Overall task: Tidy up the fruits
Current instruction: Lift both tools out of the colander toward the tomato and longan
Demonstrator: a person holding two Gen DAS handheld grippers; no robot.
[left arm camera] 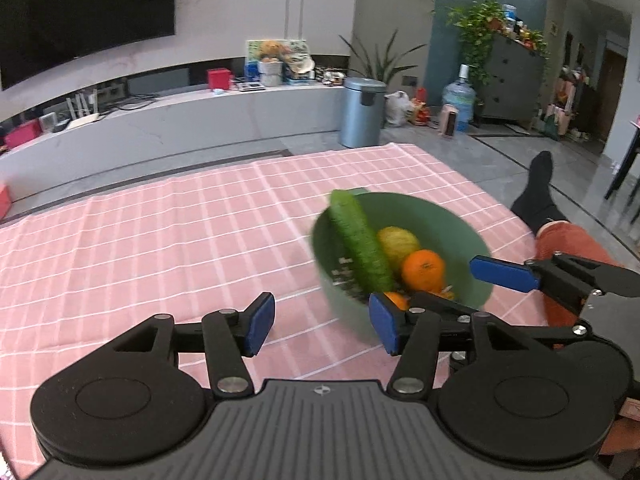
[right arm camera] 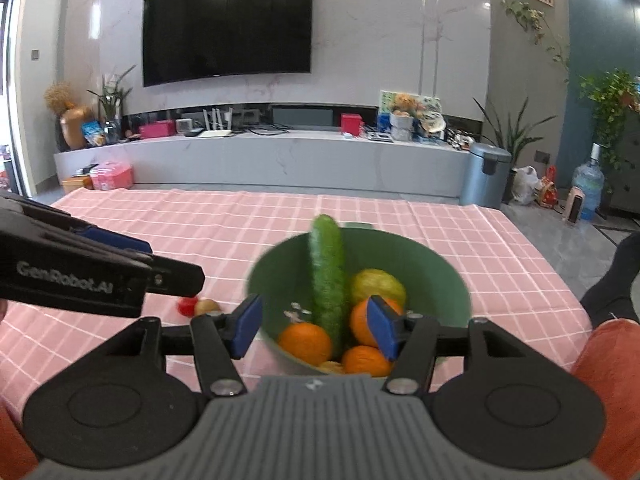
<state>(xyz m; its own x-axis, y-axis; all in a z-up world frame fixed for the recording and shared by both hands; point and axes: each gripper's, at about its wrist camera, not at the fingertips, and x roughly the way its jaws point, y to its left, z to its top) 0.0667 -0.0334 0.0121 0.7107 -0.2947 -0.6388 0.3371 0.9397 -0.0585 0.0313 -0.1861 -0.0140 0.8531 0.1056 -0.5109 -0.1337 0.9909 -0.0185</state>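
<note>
1. The green bowl (right arm camera: 452,276) stood on the pink checked tablecloth (right arm camera: 460,228), directly ahead of the right gripper (right arm camera: 316,330) and ahead and to the right of the left gripper (left arm camera: 322,328); by this reading the right hand was the nearer.
2. The cucumber (right arm camera: 328,276) leaned in the bowl, its long axis running away from the right gripper, far end over the far rim.
3. A yellow fruit (right arm camera: 380,286) and several oranges (right arm camera: 306,342) lay beside it in the bowl.
4. Both grippers' jaws stood parted and empty, no pad pressing on anything; the right gripper's left pad lay outside the near rim, its right pad above the fruit.
5. Two small items, one red (right arm camera: 187,307) and one brownish (right arm camera: 207,307), rested on the cloth left of the bowl, nearer the left gripper; probably these remained to be gathered.
6. Beyond the table were a wall television (right arm camera: 228,28), a long low cabinet (right arm camera: 260,160) and a metal bin (right arm camera: 486,178).
</note>
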